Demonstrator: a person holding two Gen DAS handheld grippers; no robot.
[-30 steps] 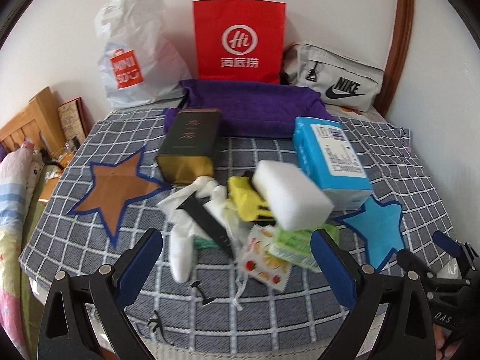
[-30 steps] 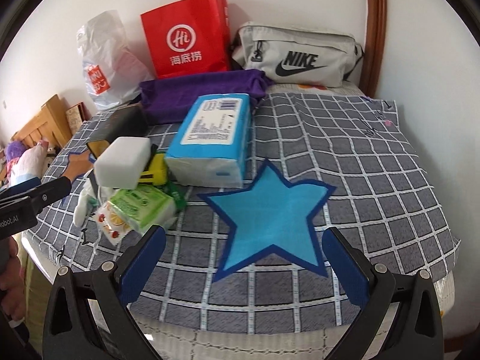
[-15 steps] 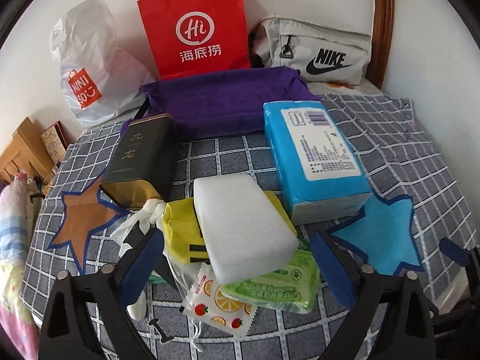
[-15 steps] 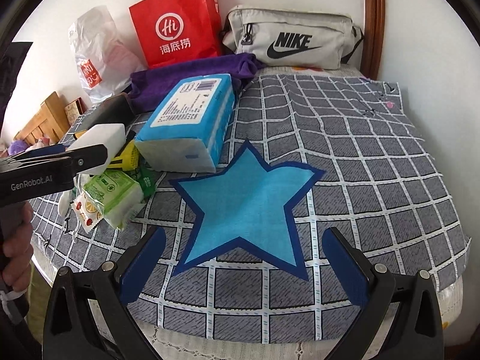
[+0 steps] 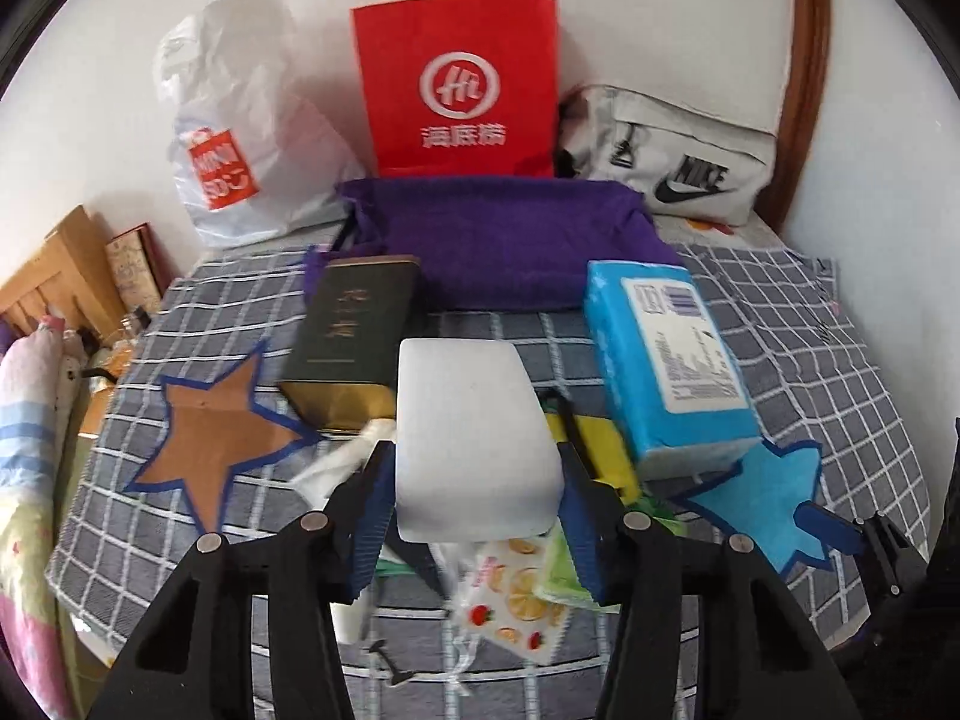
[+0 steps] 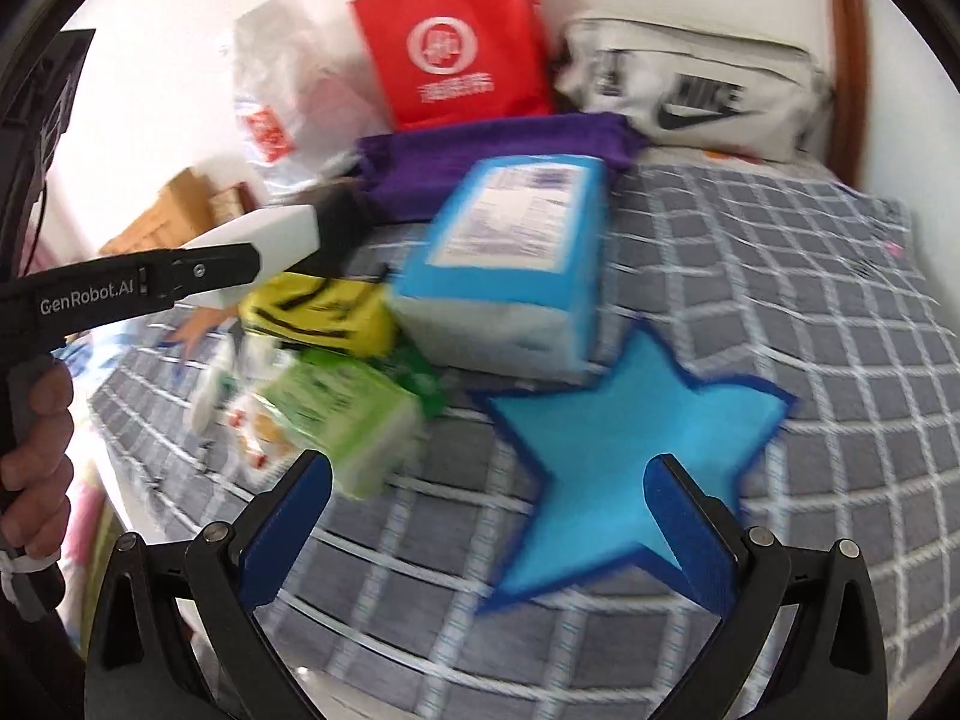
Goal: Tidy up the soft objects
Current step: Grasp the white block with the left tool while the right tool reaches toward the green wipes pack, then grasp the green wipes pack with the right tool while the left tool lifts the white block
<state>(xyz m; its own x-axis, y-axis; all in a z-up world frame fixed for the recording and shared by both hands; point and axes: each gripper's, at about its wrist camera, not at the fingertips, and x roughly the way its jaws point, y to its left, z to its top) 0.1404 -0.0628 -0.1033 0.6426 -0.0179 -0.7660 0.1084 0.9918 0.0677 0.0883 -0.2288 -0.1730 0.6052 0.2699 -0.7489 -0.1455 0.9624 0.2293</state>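
A white sponge block (image 5: 474,438) sits between the blue pads of my left gripper (image 5: 474,498). The jaws are closing and both pads press its sides. In the right wrist view the sponge (image 6: 270,237) hangs above the pile, in the left gripper. Under it lie a yellow pouch (image 6: 324,312), a green wipes pack (image 6: 342,408) and a fruit-print pouch (image 5: 516,600). A blue tissue pack (image 5: 666,360) lies to the right. My right gripper (image 6: 489,516) is open over the blue star (image 6: 618,456), holding nothing.
On the checked bed cover lie a brown star (image 5: 216,438), a dark green tin (image 5: 348,336) and a purple towel (image 5: 510,240). A red paper bag (image 5: 462,90), a white plastic bag (image 5: 240,120) and a grey Nike bag (image 5: 672,168) lean on the wall.
My left gripper came forward over the pile and its jaws closed onto the white sponge. My right gripper dropped and tilted lower toward the blue star, still open.
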